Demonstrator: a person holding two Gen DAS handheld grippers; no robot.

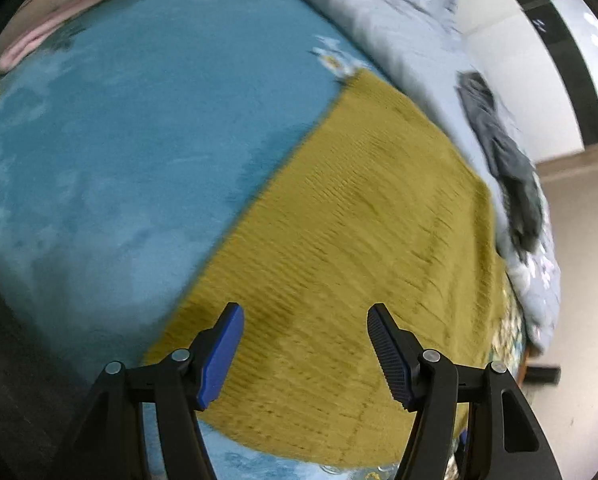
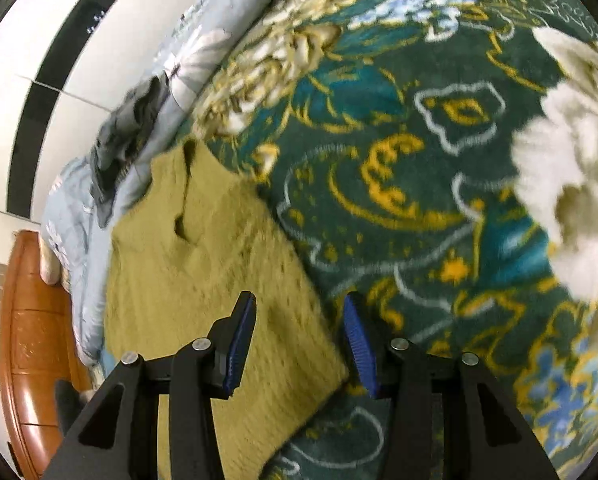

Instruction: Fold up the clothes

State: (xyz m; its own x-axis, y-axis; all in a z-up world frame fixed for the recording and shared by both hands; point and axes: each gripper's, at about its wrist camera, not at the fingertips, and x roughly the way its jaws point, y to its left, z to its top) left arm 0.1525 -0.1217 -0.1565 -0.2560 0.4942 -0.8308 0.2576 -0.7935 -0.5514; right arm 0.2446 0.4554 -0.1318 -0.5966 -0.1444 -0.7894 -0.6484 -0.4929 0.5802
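Observation:
A mustard-yellow knit sweater (image 1: 355,248) lies flat on a bed blanket, folded into a rough rectangle. In the left wrist view my left gripper (image 1: 305,320) hovers open over the sweater's near part, nothing between its blue pads. The right wrist view shows the same sweater (image 2: 203,264) with a dark slit along a fold near its far end. My right gripper (image 2: 299,312) stands open above the sweater's right edge, straddling the line where knit meets blanket.
The blanket is plain blue (image 1: 131,128) on one side and dark green with gold and white flowers (image 2: 419,168) on the other. A pale grey quilt (image 1: 399,20) with a dark grey garment (image 1: 507,160) on it lies beyond the sweater. A wooden bed frame (image 2: 31,340) and white tiled wall border the bed.

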